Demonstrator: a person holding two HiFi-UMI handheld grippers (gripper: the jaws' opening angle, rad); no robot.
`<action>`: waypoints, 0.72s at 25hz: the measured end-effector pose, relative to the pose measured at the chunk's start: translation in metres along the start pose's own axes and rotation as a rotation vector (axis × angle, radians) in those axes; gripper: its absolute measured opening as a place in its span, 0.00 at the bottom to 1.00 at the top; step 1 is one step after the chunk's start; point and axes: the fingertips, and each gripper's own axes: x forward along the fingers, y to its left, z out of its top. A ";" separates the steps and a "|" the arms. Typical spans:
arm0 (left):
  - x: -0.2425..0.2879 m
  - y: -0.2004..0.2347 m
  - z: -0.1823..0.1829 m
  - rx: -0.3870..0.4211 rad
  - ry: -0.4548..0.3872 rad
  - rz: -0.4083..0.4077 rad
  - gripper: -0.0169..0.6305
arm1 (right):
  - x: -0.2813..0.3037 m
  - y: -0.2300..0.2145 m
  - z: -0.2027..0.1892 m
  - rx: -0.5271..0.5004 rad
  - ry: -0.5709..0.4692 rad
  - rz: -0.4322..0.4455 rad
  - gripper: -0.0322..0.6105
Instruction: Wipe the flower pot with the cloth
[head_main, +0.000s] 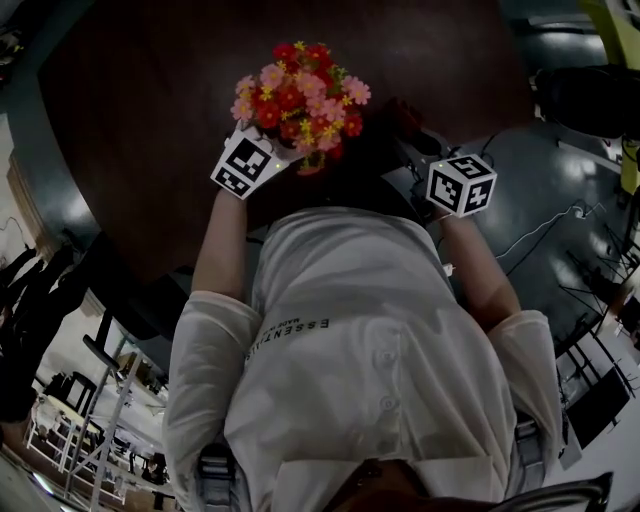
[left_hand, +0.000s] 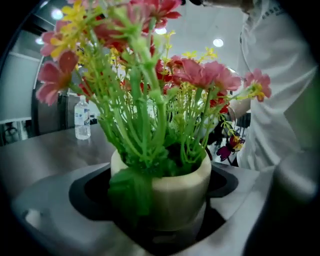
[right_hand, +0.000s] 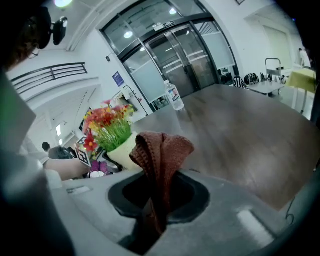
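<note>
A cream flower pot (left_hand: 172, 192) full of pink, red and yellow artificial flowers (head_main: 298, 98) sits between the jaws of my left gripper (left_hand: 160, 220), which is shut on it. The right gripper view shows the same pot (right_hand: 121, 150) off to the left, held above the table. My right gripper (right_hand: 155, 220) is shut on a brown knitted cloth (right_hand: 160, 160) that stands up in folds from its jaws. In the head view the left gripper (head_main: 262, 160) is under the flowers, and the right gripper (head_main: 430, 165) is a short way to their right; the cloth is too dark to make out there.
A dark wooden table (head_main: 150, 110) lies under both grippers, with a clear plastic water bottle (right_hand: 174, 96) standing at its far side. The bottle (left_hand: 82, 118) also shows in the left gripper view. Glass doors (right_hand: 180, 55) are behind the table. Cables (head_main: 545, 225) cross the floor at the right.
</note>
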 end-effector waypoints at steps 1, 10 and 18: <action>-0.004 0.003 0.015 -0.036 -0.042 0.014 0.88 | 0.001 0.000 0.004 -0.010 0.000 0.006 0.13; -0.061 0.011 0.121 -0.233 -0.148 0.065 0.88 | 0.045 0.085 0.055 -0.207 -0.062 0.144 0.13; -0.055 0.004 0.173 -0.246 -0.204 0.139 0.88 | 0.024 0.176 0.064 -0.442 -0.094 0.410 0.13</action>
